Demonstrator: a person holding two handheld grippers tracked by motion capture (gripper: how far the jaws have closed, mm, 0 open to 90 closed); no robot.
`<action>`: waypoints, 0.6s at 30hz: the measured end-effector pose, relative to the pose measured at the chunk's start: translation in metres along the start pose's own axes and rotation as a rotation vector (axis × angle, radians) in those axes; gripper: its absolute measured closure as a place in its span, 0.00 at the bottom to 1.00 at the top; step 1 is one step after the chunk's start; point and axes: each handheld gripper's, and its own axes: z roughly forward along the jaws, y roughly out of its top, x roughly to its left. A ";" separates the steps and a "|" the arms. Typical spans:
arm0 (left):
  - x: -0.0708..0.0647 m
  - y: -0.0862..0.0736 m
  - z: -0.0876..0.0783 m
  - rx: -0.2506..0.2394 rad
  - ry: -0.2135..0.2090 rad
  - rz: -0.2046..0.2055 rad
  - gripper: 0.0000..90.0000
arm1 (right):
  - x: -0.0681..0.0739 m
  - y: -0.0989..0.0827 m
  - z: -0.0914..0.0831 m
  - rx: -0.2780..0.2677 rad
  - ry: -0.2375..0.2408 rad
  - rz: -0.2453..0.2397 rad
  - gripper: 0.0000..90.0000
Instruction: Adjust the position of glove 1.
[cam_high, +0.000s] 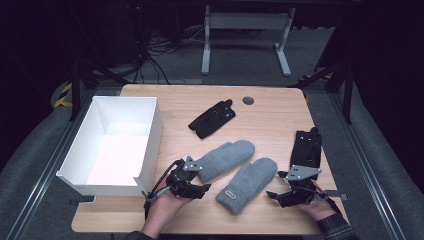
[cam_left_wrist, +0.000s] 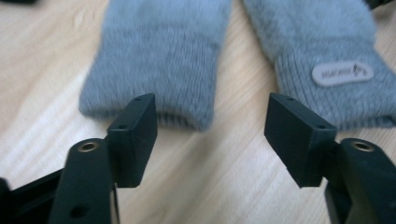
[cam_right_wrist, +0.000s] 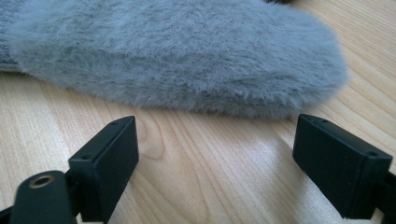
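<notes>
Two grey mittens (cam_high: 240, 172) lie side by side right of the white box (cam_high: 150, 130) (on the table). Left gripper (cam_high: 202, 190) and right gripper (cam_high: 272, 196) both released, holding nothing, at the mittens' near ends.

- The table (cam_high: 270, 107) has a light wood top with rounded corners and a small round dark cap (cam_high: 248, 100) set into it near the far edge.
- A white box (cam_high: 150, 145), open on top, sits on the left side and overhangs the table's left edge.
- One black glove (cam_high: 212, 119) lies far of the middle, turned at a slant.
- A second black glove (cam_high: 306, 147) lies near the right edge.
- Two grey mittens lie side by side near the middle, cuffs toward the near edge: the left mitten (cam_high: 227, 157) and the right mitten (cam_high: 247, 185), whose cuff bears a small label.
</notes>
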 end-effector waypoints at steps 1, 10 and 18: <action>0.000 0.004 0.001 -0.008 0.007 0.011 0.36 | 0.000 0.000 0.000 0.001 0.000 0.001 0.16; 0.017 0.048 0.016 -0.017 -0.016 0.088 0.30 | 0.000 0.000 0.000 -0.004 0.003 -0.001 0.16; 0.033 0.069 0.043 0.002 -0.043 0.108 0.29 | -0.001 0.000 0.000 -0.004 0.005 -0.004 0.16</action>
